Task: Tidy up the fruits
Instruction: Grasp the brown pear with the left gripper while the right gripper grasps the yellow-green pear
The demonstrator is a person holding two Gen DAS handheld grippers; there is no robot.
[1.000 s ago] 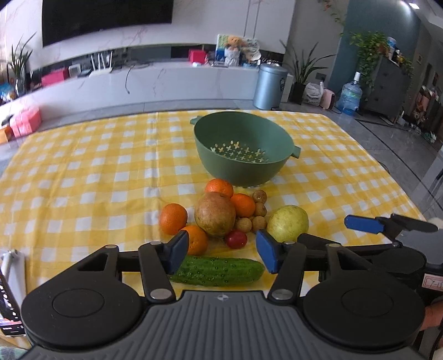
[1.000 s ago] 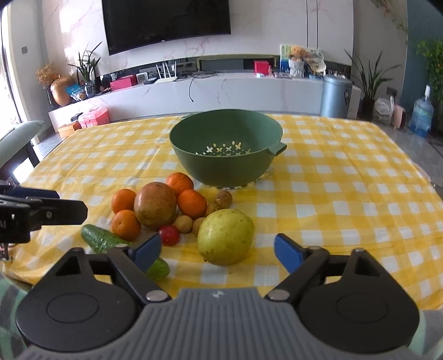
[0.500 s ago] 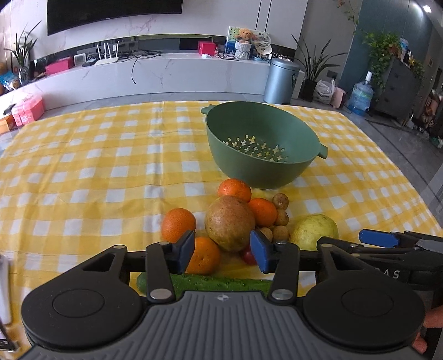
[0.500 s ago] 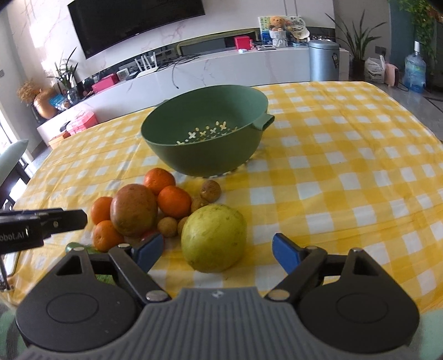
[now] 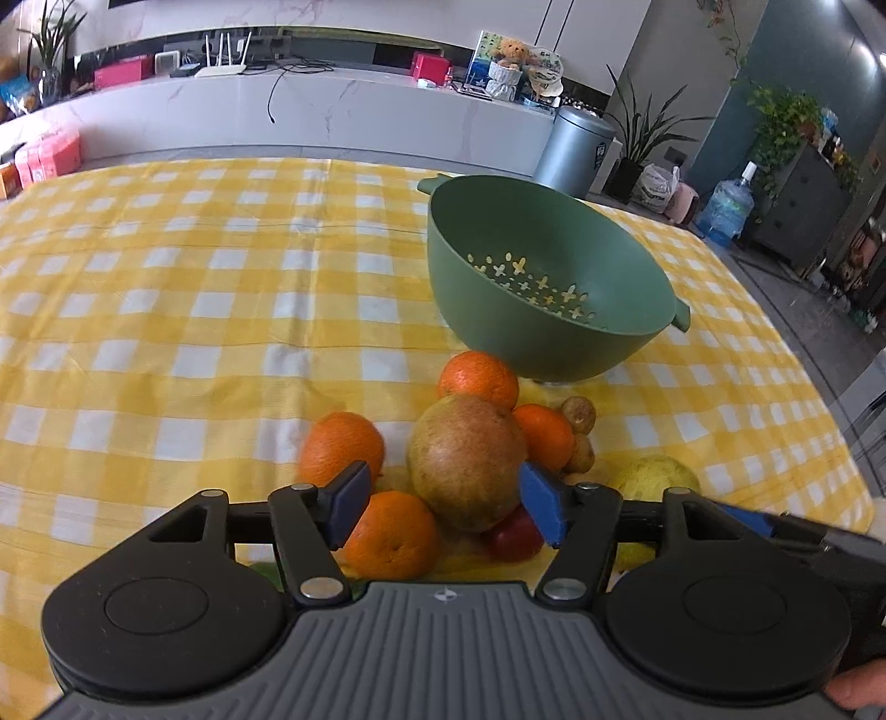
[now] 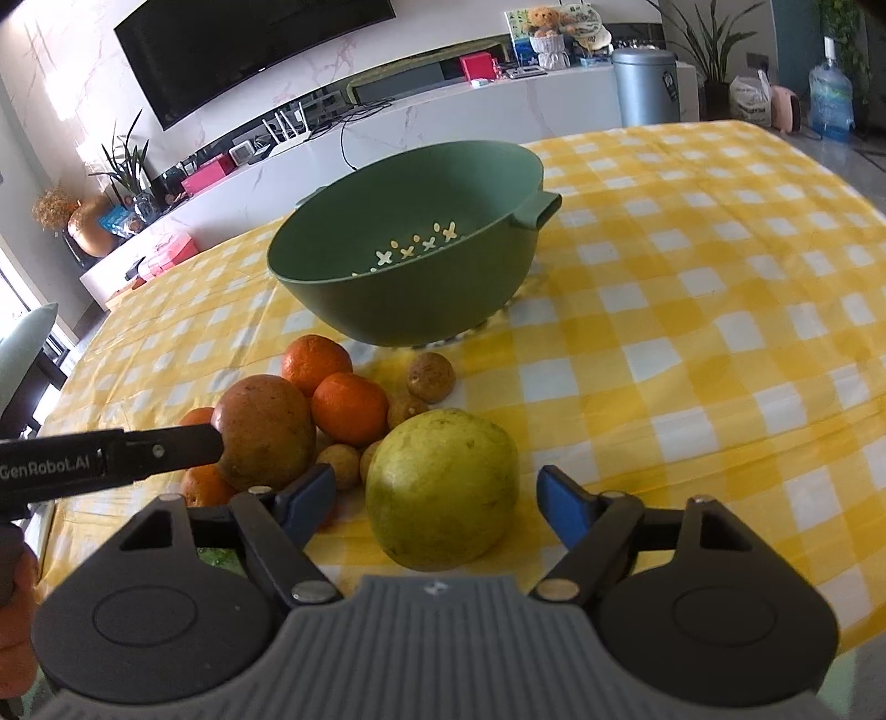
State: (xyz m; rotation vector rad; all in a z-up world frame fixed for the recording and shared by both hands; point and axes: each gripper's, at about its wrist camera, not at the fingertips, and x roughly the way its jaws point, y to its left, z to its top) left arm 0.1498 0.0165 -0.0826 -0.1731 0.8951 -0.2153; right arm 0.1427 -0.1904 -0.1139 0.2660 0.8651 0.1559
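1. The room is a living space with pale marble-look walls: a dark flat television (image 6: 249,50) hangs above a long white console (image 5: 310,111) crowded with boxes, cables and a router; potted plants (image 5: 648,127), a ribbed grey bin (image 5: 576,144) and a blue water bottle (image 5: 725,207) stand on the floor beyond.
2. A table is covered by a yellow-and-white checked cloth (image 5: 166,288), soft, with faint fold creases.
3. On the cloth stands a green colander bowl (image 5: 554,288), matte plastic, round, with small side handles and cross-shaped holes in its bottom. No fruit lies inside it.
4. The fruits lie heaped on the cloth just in front of the colander. The largest are a dull, speckled yellow-green fruit (image 6: 443,487) and a round russet-brown fruit (image 5: 468,459).
5. Around them sit glossy, pitted oranges (image 5: 343,443), small tan rough-skinned fruits (image 6: 431,378), a smooth red fruit (image 5: 515,534) and a sliver of green vegetable (image 6: 221,556) at the near edge.
6. The right gripper (image 6: 437,498) has just been narrowing, yet its blue pads stand clear on either side of the yellow-green fruit, gripping nothing.
7. The left gripper (image 5: 448,504) has just been widening; the brown fruit sits between its blue pads, and I cannot tell whether the right pad touches it.
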